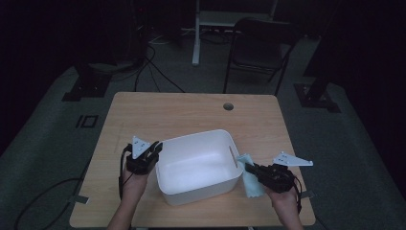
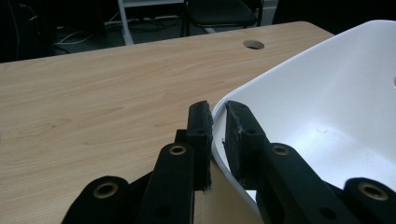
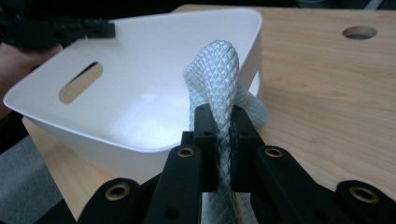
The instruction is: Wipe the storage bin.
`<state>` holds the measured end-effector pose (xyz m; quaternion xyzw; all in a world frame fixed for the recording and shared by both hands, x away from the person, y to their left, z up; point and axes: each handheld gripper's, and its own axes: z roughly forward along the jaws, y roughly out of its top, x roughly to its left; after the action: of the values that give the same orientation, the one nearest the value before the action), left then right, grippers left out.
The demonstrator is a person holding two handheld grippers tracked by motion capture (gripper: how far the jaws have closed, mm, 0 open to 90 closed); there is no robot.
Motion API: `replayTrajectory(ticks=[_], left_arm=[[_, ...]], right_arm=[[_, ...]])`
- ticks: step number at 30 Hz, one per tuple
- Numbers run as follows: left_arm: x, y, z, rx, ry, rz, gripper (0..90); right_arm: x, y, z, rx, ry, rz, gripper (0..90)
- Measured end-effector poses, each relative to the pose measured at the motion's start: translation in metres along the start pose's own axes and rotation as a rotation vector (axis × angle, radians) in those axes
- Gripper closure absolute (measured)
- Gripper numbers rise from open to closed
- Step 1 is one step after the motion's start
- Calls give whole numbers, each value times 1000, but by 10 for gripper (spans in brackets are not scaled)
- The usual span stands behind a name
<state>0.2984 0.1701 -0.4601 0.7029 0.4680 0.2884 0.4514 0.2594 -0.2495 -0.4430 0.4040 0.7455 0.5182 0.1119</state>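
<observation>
The left tongs [image 1: 155,149] are clamped on the left rim of the white tub [image 1: 196,165], one jaw outside the wall and one inside (the left gripper view shows the rim pinched between the pads). The right tongs [image 1: 250,167] are closed on a pale blue cloth [image 1: 249,179], which hangs just outside the tub's right wall, at the lower right of the high view. In the right gripper view the cloth [image 3: 219,79] stands up in a fold from between the jaws, with the tub's rim right behind it.

The tub sits at the lower centre of the desk [image 1: 182,112], close to the near edge. Its right wall has a slot handle [image 1: 232,156]. The upper half of the desk is bare wood, with a round cable hole [image 1: 228,106] at the upper right. Narrow strips of desk lie at the tub's left and right, where the hands are.

Beyond the desk, at the top of the frame, a dark folding chair [image 1: 261,50] stands on grey floor, with cables [image 1: 153,72] to the upper left.
</observation>
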Motion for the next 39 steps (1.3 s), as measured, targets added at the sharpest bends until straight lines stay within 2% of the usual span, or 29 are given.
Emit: replayTrajectory(ticks=[3, 5, 17, 20, 22, 23, 24, 25, 26, 29, 31, 35, 39], left_arm=[[0, 0, 0, 1, 1, -2, 803], [0, 0, 0, 1, 2, -3, 803], [-2, 0, 0, 2, 16, -4, 803], [-2, 0, 0, 2, 15, -4, 803], [-2, 0, 0, 2, 15, -5, 803], [-2, 0, 0, 2, 14, -5, 803], [-2, 0, 0, 2, 15, -5, 803], [-2, 0, 0, 3, 12, -5, 803], [-1, 0, 0, 2, 8, -8, 803], [-1, 0, 0, 4, 8, -4, 802], [-1, 0, 0, 4, 5, -3, 802], [-2, 0, 0, 3, 11, -6, 803], [-2, 1, 0, 9, 8, -2, 802]], right_arm=[[1, -2, 4, 10, -4, -6, 845], [-1, -3, 5, 8, 7, 11, 845], [-10, -8, 12, 20, 27, 38, 848], [-10, -8, 14, 28, 17, 26, 848], [-11, -9, 16, 43, 12, 21, 848], [-10, -13, 24, 81, -14, 7, 848], [-11, -15, 27, 89, -22, 8, 848], [-11, -15, 27, 89, -22, 8, 848], [-15, -16, 28, 94, -1, 32, 848], [-16, -13, 25, 77, 9, 35, 848], [-13, -5, 17, 35, 19, 34, 848], [-12, -2, 19, 31, 19, 19, 849], [-19, -7, 29, 55, 32, 45, 849]])
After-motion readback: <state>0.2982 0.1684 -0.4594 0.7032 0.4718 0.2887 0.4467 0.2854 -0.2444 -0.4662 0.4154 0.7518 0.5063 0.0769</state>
